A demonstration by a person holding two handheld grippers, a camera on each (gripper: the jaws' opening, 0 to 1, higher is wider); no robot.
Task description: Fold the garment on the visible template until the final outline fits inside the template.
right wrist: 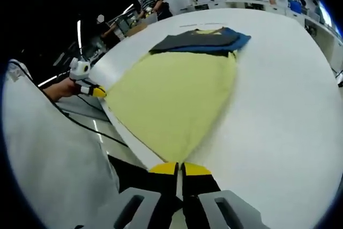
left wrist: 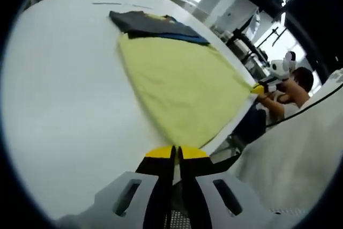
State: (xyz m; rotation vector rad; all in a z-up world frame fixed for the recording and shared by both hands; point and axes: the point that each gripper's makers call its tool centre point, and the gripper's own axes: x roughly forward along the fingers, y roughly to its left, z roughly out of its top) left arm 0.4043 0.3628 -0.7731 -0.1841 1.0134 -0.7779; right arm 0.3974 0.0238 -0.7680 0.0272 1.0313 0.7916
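While the yellow garment (left wrist: pixel 182 89) drapes the white table (left wrist: pixel 59 89), both grippers, left (left wrist: pixel 176 154) and right (right wrist: pixel 179 169), pinch its hem.

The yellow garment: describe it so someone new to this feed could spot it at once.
Start at the big white table. The yellow garment is the largest cloth on it, spread flat from the near edge toward the far side. Unlike the darker grey and blue clothes piled at its far end, it is pale yellow, and the left gripper and right gripper each pinch a near corner.
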